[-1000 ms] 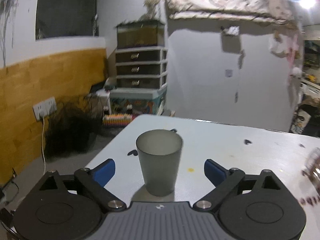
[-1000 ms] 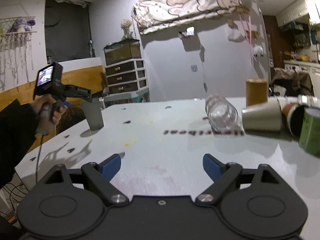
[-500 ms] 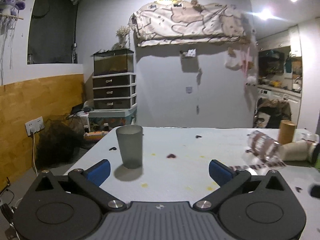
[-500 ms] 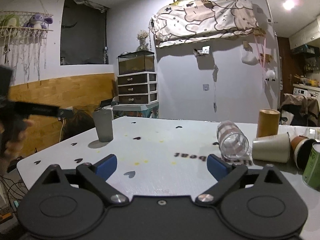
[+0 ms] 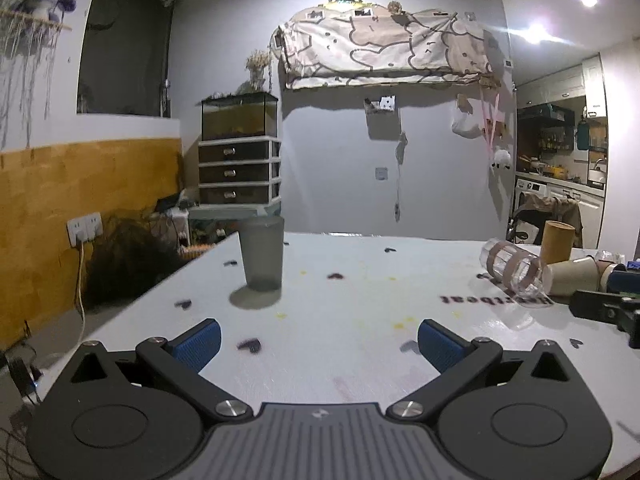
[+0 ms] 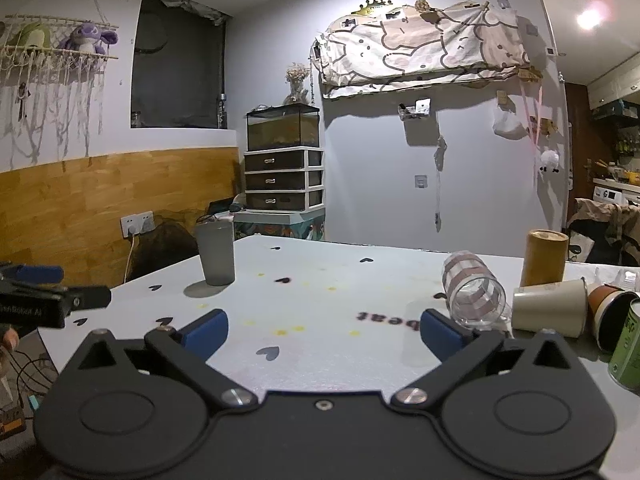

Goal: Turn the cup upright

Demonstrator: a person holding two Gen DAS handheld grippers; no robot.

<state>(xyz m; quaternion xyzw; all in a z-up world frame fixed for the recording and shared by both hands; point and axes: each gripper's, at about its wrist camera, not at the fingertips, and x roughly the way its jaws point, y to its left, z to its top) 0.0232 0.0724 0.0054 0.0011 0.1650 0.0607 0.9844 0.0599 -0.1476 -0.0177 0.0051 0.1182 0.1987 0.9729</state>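
Note:
A frosted grey cup (image 5: 262,253) stands upright, mouth up, on the white table (image 5: 360,312), near its far left edge; it also shows in the right wrist view (image 6: 215,252). My left gripper (image 5: 318,344) is open and empty, well back from the cup, with the cup ahead and left of its fingers. My right gripper (image 6: 322,332) is open and empty near the table's front. A part of the left gripper's body (image 6: 48,300) shows at the left of the right wrist view.
On the right lie a clear striped glass (image 6: 474,294), a beige paper cup (image 6: 550,308) and a brown cup (image 6: 610,312), all on their sides. A tall tan cylinder (image 6: 546,258) and a green can (image 6: 628,350) stand there. The table's left edge drops to the floor.
My left gripper has drawn back from the upright cup, which was between its fingers and now stands farther off. The right gripper has shifted slightly; the cup has stayed put.

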